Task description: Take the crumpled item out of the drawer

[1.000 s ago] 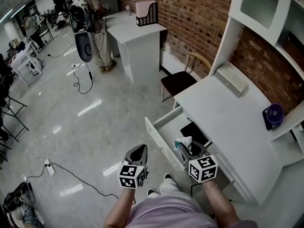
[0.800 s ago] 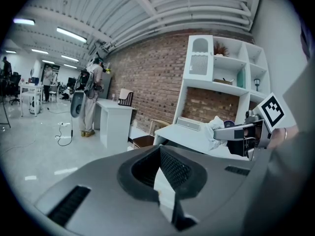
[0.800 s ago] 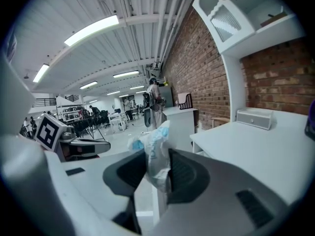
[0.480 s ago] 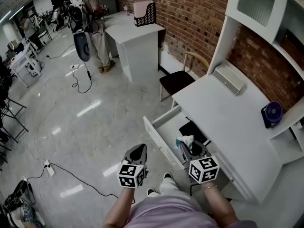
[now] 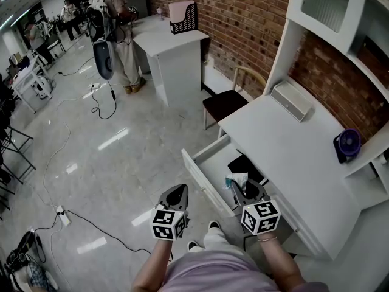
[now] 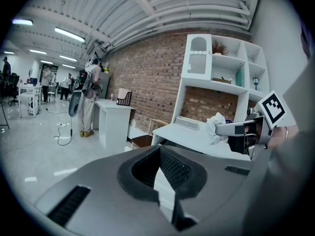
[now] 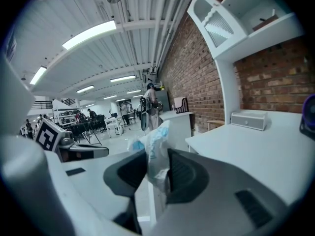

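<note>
Closing on the crumpled item (image 7: 155,149), the right hand-held gripper (image 5: 236,186) hovers above the drawer (image 5: 203,163).

No word, number or brand can be read anywhere. The crumpled item (image 7: 155,146), pressed between the closing jaws of the right gripper (image 7: 150,173), bears blue print too blurred to make out. The cube (image 7: 48,135) on the left gripper (image 5: 177,194), off to the right gripper's left, shows only black-and-white square markers, no letters.
</note>
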Demonstrator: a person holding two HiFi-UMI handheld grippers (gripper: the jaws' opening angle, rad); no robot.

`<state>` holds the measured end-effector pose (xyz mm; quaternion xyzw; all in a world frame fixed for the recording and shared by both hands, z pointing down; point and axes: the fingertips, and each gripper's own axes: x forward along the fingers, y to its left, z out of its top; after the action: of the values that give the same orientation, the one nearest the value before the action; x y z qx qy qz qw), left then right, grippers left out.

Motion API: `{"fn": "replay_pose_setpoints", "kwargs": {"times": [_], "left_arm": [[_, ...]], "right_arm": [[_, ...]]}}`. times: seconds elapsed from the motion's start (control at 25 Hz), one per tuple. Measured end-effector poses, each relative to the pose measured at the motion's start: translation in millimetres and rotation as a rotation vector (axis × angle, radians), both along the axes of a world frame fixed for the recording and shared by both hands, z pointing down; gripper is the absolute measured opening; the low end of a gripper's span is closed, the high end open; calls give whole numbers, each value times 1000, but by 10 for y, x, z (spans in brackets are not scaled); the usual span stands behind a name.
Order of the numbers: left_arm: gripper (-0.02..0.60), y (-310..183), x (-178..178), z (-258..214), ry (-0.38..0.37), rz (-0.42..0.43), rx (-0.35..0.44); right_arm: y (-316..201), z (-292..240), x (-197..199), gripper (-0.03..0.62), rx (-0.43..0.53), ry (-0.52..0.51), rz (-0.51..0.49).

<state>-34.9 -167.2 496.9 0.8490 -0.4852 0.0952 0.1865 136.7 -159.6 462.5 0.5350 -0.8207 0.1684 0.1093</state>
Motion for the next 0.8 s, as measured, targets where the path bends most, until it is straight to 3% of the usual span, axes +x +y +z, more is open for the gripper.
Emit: {"fn": "replay_pose_setpoints", "kwargs": {"times": [0.8], "left_arm": [[2, -65, 26, 15, -5, -9, -4]], "right_arm": [[-56, 29, -4, 107, 6, 13, -12]]}}
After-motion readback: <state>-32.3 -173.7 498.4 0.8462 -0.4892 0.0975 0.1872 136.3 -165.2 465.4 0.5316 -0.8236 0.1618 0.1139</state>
